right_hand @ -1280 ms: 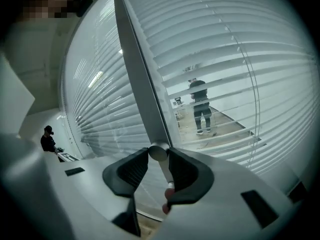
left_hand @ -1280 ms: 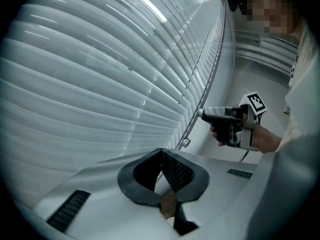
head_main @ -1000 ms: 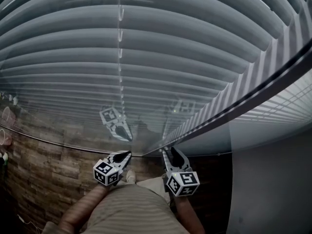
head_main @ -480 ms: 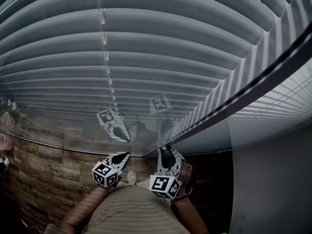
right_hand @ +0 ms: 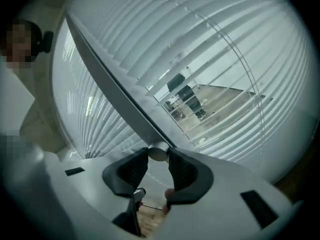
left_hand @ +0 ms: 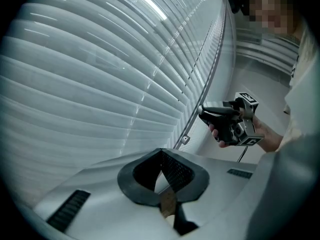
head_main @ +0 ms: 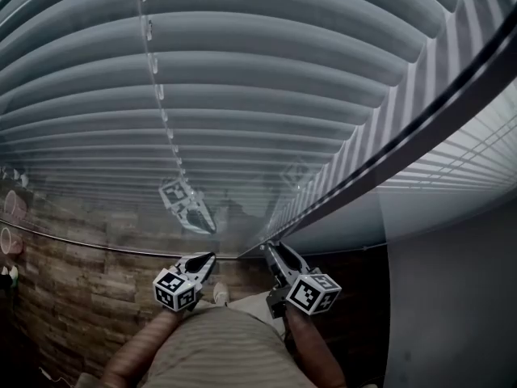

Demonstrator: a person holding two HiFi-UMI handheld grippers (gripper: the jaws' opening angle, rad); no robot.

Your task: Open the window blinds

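Pale horizontal blinds [head_main: 242, 95] hang mostly shut, slim wand [right_hand: 116, 84] alongside.

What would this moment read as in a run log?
right gripper: shut on tilt wand | left gripper: shut, empty | blinds: down

Left gripper [head_main: 209, 258]: jaws together, nothing between them, held low in front of the torso and pointing slightly down. Left forearm [head_main: 133, 347] comes up from bottom left, marker cube [head_main: 176, 288] facing the head camera.

Right gripper [head_main: 271, 250] sits just beside it, the two well clear of each other. Its jaws have just eased open a touch, but both pads sit against the round end of the rod [right_hand: 158, 154]. Right hand [left_hand: 223, 132] wraps the handle, right forearm [head_main: 313, 352] below.
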